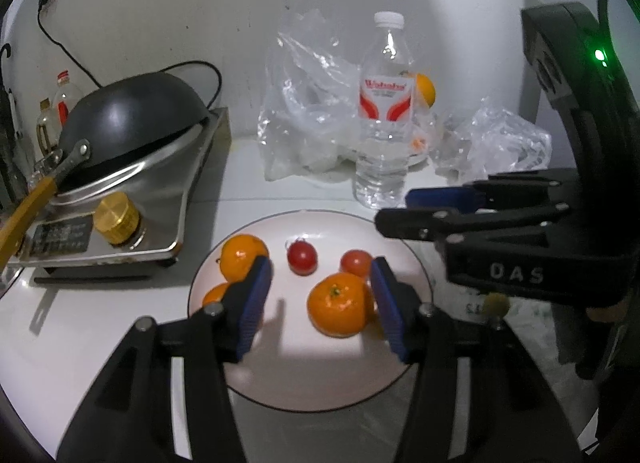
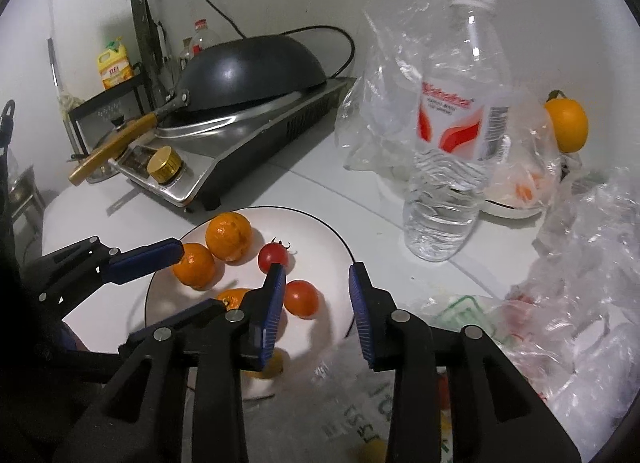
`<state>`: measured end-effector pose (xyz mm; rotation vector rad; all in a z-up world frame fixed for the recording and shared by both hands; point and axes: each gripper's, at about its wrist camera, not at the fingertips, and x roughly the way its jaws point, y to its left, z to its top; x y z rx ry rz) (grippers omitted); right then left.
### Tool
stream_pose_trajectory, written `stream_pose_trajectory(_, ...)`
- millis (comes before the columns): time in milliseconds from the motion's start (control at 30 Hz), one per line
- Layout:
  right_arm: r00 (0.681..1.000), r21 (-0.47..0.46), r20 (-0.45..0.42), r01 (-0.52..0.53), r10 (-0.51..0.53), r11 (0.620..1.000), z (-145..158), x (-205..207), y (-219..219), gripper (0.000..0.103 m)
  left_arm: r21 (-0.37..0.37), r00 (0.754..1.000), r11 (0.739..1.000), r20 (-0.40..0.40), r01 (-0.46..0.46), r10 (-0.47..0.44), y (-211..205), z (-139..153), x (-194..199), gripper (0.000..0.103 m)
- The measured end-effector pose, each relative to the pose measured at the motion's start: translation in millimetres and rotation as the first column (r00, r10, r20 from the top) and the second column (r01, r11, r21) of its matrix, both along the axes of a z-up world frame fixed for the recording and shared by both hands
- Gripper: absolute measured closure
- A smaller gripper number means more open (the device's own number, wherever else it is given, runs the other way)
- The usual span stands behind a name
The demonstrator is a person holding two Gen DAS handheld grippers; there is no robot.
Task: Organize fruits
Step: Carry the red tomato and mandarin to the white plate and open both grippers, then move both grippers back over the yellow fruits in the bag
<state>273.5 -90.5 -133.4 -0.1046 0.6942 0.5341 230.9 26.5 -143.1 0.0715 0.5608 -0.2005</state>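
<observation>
my left gripper (image 1: 320, 303) is spread open and empty above the round white black-rimmed plate (image 1: 320, 391); the nearest orange tangerine (image 1: 340, 305) lies between its blue pads, closer to the right one. my right gripper (image 2: 318, 311) is open too, a red cherry tomato (image 2: 302, 298) just beside its left pad.

orange (image 1: 214, 295): half behind finger | bottle label (image 2: 446, 101): blurred | far orange (image 1: 425, 89): partly hidden
</observation>
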Motion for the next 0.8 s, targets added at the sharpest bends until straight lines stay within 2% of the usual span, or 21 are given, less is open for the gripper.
stream_pose_trajectory(400, 0.997, -0.005, 0.053, 0.060, -0.060, 0.998, 14.4, -35.1, -50.3, 0.068, 0.000, 0.999, 1.000, 0.041, 0.003, -0.003, -17.2, 17.0, -27.1, 0.050)
stream_pose_trajectory(800, 0.991, -0.018, 0.069, 0.119, -0.118, 0.993, 7.7, -47.0, -96.1, 0.068, 0.023, 0.997, 0.998, 0.056, 0.051, -0.052, -50.6, 28.4, -37.8, 0.050)
